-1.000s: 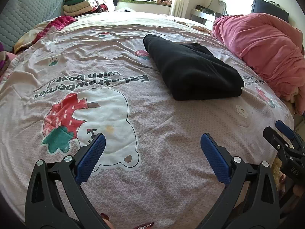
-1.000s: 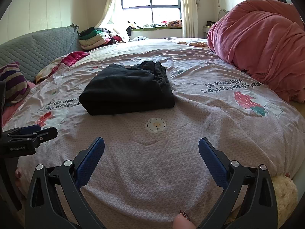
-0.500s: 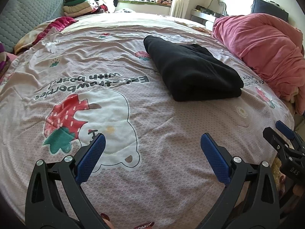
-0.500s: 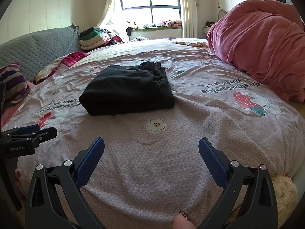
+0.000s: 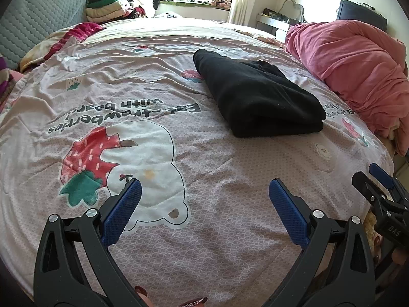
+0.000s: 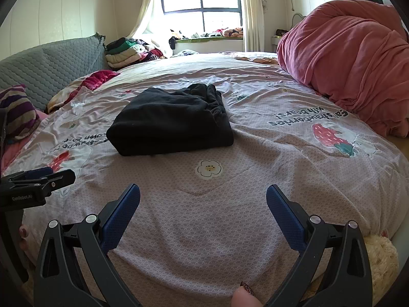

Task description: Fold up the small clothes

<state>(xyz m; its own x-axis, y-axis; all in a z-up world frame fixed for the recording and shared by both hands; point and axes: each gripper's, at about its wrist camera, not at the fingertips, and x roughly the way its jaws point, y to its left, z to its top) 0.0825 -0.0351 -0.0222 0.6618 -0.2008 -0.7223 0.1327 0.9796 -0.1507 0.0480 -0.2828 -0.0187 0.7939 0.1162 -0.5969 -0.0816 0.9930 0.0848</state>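
Note:
A black garment lies folded into a compact rectangle on the pink printed bedspread; it also shows in the right wrist view. My left gripper is open and empty, held near the bed's front edge, well short of the garment. My right gripper is open and empty, also near the front edge, facing the garment. Each gripper shows at the side of the other's view: the right gripper and the left gripper.
A bunched pink duvet lies along the right side of the bed. A grey quilted headboard cushion and a striped pillow are on the left. Stacked clothes sit at the far end by the window.
The left wrist view has shifted slightly; the garment and right gripper stay put. Both grippers remain open.

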